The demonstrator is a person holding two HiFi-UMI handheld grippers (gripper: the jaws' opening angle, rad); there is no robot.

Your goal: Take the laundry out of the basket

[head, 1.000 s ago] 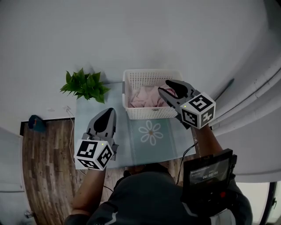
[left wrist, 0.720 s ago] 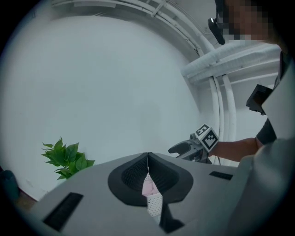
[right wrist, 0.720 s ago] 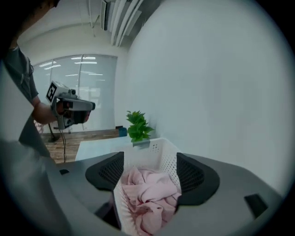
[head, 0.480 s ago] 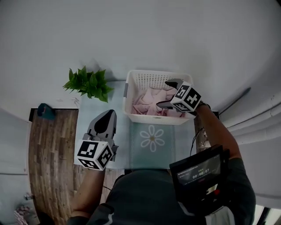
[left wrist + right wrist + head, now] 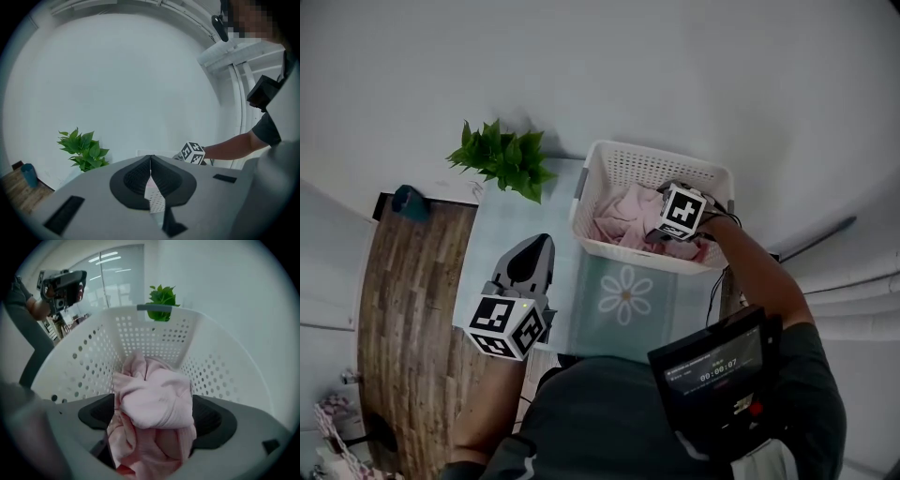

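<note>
The pink laundry (image 5: pixel 622 212) lies bunched inside the white perforated basket (image 5: pixel 649 165) on the pale table (image 5: pixel 512 221). The right gripper (image 5: pixel 154 417) reaches into the basket, its jaws opening with pink cloth between them. The left gripper (image 5: pixel 531 262) hovers beside the basket, jaws pressed together on nothing.

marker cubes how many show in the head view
2. One cube on the left gripper over the table's left side; the other on the right gripper inside the basket, its jaws opening around the pink laundry.
</note>
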